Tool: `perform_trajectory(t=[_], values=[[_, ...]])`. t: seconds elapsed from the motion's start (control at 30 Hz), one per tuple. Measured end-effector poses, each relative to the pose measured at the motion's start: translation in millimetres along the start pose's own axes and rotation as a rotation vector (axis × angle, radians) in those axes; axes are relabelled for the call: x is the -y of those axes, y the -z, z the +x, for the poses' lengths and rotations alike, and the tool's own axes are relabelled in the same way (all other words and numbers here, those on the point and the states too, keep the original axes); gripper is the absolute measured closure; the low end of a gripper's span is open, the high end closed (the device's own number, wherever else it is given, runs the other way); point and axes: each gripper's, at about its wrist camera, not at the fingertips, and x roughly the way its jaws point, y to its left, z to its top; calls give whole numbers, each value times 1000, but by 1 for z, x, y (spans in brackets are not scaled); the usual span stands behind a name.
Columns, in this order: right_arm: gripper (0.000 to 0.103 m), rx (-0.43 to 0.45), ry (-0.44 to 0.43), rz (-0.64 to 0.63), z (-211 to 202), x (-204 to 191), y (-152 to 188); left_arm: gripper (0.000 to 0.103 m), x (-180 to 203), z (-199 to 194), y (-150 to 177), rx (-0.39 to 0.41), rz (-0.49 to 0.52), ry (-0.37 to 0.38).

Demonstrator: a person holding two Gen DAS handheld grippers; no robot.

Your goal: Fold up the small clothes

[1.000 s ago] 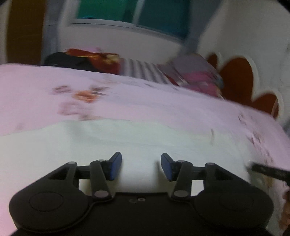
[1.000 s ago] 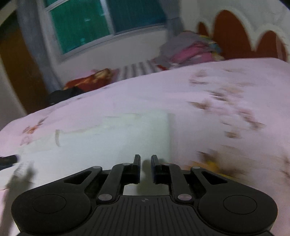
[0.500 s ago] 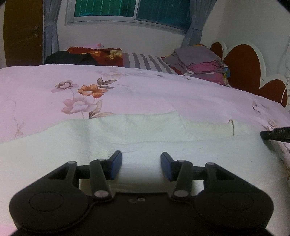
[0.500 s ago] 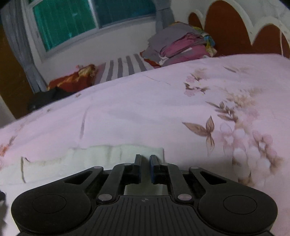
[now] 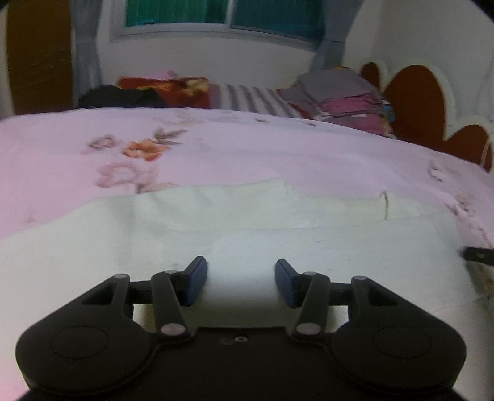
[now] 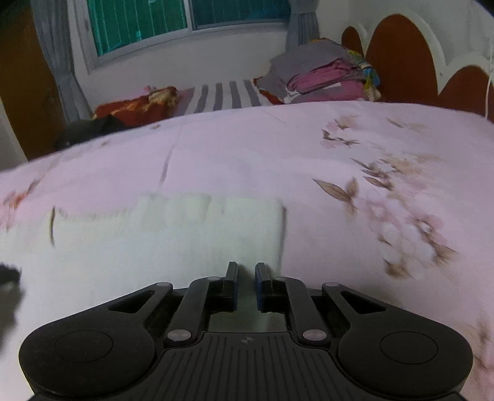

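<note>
Pink floral bedsheet [image 5: 247, 148] under cream garment [image 5: 216, 234], window [image 6: 191, 18] behind.

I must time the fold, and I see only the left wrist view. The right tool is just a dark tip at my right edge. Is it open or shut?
Observer: Nearly shut. The right tool shows only a narrow gap.
Operator: Does it hold the cloth?
Observer: I cannot tell. Its tips sit over the cloth, close to its right edge.
Operator: What lies beyond that edge?
Observer: Pink sheet with printed flowers and brown leaves.
</note>
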Motion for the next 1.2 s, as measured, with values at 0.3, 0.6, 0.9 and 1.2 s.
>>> perform_trajectory(t=[0.3,0.6,0.9,1.2], values=[[93,15,10,20,-39,-5,44,44,17,-17,17,10,76,-28],[80,57,-6,81,-57,-11,44,1,-2,-48,36,51,-5,-69],[40,106,-60,46,-75,-38,56,43,-174,-123,94,116,-514,-202],[40,62,-91,40,-60,-64,56,60,-305,-148,140,295,-1022,-161]])
